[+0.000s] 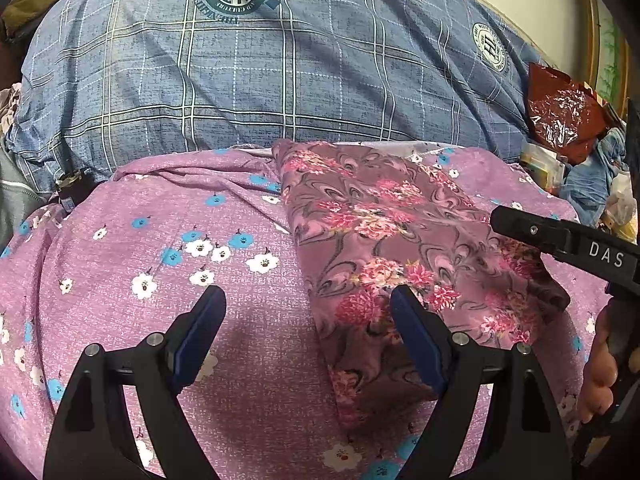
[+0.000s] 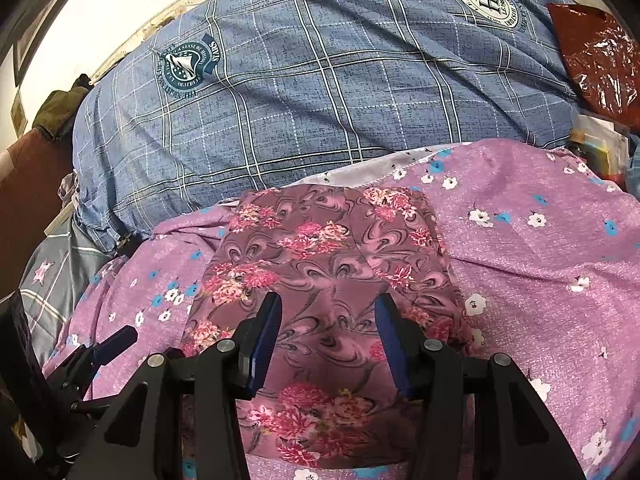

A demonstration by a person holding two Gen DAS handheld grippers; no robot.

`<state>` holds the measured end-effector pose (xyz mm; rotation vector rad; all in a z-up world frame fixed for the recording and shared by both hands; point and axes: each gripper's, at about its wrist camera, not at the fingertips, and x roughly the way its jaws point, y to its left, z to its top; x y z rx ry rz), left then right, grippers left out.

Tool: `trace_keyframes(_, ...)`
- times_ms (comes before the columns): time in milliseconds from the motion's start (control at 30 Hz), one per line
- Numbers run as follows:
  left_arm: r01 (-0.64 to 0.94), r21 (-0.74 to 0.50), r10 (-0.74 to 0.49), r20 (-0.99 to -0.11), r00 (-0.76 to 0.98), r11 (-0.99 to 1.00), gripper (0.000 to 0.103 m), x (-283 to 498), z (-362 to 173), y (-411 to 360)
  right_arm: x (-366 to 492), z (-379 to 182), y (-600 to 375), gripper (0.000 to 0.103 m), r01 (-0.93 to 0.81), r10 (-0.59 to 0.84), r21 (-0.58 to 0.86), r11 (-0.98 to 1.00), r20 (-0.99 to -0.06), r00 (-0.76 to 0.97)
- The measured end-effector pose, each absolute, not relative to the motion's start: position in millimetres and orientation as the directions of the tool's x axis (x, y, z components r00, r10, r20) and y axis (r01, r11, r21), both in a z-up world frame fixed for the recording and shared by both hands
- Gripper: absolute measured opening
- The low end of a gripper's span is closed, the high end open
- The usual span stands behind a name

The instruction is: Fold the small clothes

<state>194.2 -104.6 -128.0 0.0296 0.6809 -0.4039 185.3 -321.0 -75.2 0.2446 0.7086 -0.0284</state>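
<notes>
Folded floral garment point(image 2: 328, 264) lies centre frame on purple bedsheet point(image 2: 540, 264). Left gripper point(image 1: 308, 312) jaws wide, empty; right gripper point(image 2: 328, 316) jaws half-spread above the garment, apparently not gripping.

left gripper point(image 1: 308, 300): matte black frame, two angled arms with triangular cut-outs, round silver screw heads at the joints, dark blue pads lining the inner faces of the fingers point(image 1: 208, 320). right gripper point(image 2: 328, 308): same black build, same silver screws, same blue pads; white letters "das" printed on its side, read from the left wrist view. hand point(image 1: 600, 364): bare fingers, no sleeve visible.
</notes>
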Motion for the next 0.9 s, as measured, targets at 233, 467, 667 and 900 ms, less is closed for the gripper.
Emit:
trace_keyframes(233,0.375,-0.101,-0.351,-0.628,0.694,0.922,0.085,195,-132,-107,184,-74,-320,0.051,0.138,-0.008,0.147,0.979,-0.656,0.755)
trace_keyframes(467,0.386,-0.085,-0.347,-0.640,0.685,0.918,0.085,194,-137,-112,183,-71,-319,0.051,0.158,-0.077,0.066,0.985,-0.652,0.754)
trace_keyframes(667,0.390,-0.088,-0.350,-0.648,0.677,0.917,0.085,196,-139,-115,181,-70,-320,0.051,0.156,-0.089,0.047,0.987,-0.647,0.757)
trace_keyframes(900,0.387,-0.104,-0.357,-0.654,0.668,0.916,0.085,198,-141,-117,182,-71,-322,0.051,0.160,-0.098,0.037,0.986,-0.651,0.753)
